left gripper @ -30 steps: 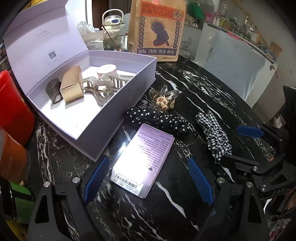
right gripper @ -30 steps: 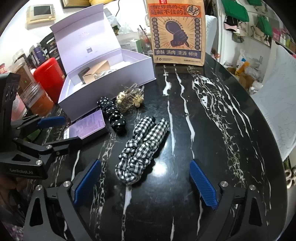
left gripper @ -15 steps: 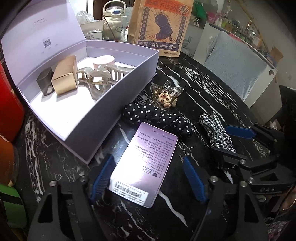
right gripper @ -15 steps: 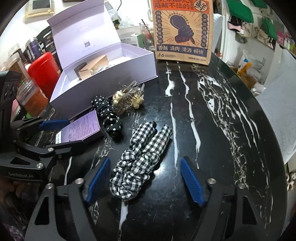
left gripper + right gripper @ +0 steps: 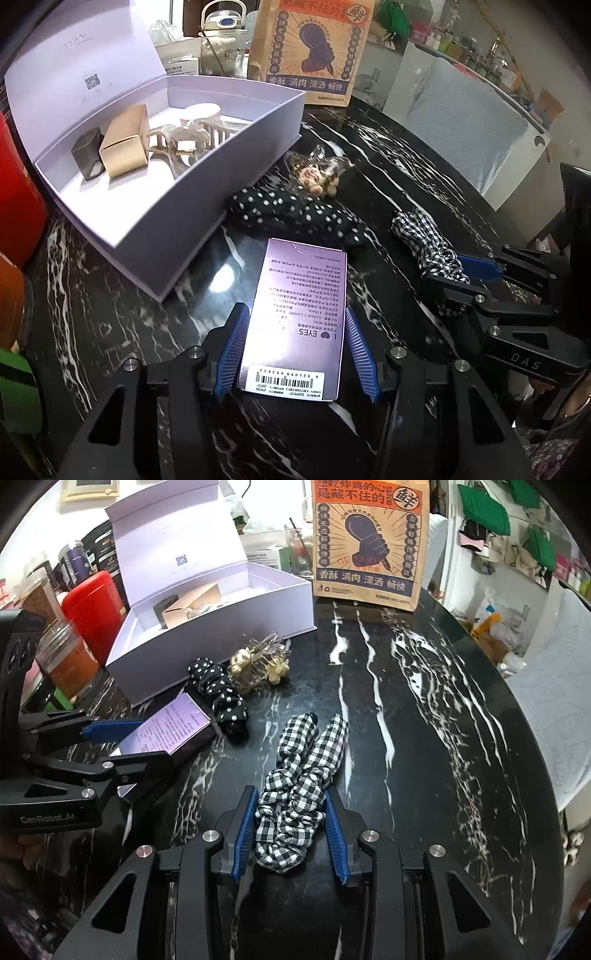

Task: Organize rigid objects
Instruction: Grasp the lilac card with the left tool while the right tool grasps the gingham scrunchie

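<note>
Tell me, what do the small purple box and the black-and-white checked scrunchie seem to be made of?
Small purple box: probably thin printed cardboard with a slightly glossy finish; flat faces, crisp edges, barcode, a light sheen.
Checked scrunchie: woven gingham fabric, matte; soft gathered folds, likely over elastic, which I cannot see.

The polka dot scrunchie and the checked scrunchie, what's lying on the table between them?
Nothing: in the right wrist view, only bare black marble table separates the polka dot scrunchie from the checked scrunchie.
</note>
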Demonstrator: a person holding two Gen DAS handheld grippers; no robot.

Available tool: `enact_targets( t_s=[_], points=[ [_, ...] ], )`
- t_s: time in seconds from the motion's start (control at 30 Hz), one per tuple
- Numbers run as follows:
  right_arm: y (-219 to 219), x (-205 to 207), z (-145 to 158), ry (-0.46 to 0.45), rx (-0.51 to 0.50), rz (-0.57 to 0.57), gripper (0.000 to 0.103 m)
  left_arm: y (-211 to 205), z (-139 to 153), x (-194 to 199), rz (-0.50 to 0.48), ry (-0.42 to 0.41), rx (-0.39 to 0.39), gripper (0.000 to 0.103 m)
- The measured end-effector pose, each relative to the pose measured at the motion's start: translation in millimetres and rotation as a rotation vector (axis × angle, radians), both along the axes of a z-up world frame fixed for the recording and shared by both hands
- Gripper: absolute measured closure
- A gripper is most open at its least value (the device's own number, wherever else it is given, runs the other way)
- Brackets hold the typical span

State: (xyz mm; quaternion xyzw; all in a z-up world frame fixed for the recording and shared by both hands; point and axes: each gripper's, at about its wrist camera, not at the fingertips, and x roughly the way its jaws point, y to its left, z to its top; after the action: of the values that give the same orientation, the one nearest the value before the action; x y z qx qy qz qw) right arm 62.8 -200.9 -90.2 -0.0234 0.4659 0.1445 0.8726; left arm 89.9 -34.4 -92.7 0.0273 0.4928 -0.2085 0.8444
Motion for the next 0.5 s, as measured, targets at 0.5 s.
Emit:
enact_targets(
  t_s=[0.5],
  points=[
    [-9.0,-47.9,2.3,0.015,-0.027,0.025,0.069,-9.6,4.5,-50.1,-0.073,-0.009,0.061,0.050]
  ],
)
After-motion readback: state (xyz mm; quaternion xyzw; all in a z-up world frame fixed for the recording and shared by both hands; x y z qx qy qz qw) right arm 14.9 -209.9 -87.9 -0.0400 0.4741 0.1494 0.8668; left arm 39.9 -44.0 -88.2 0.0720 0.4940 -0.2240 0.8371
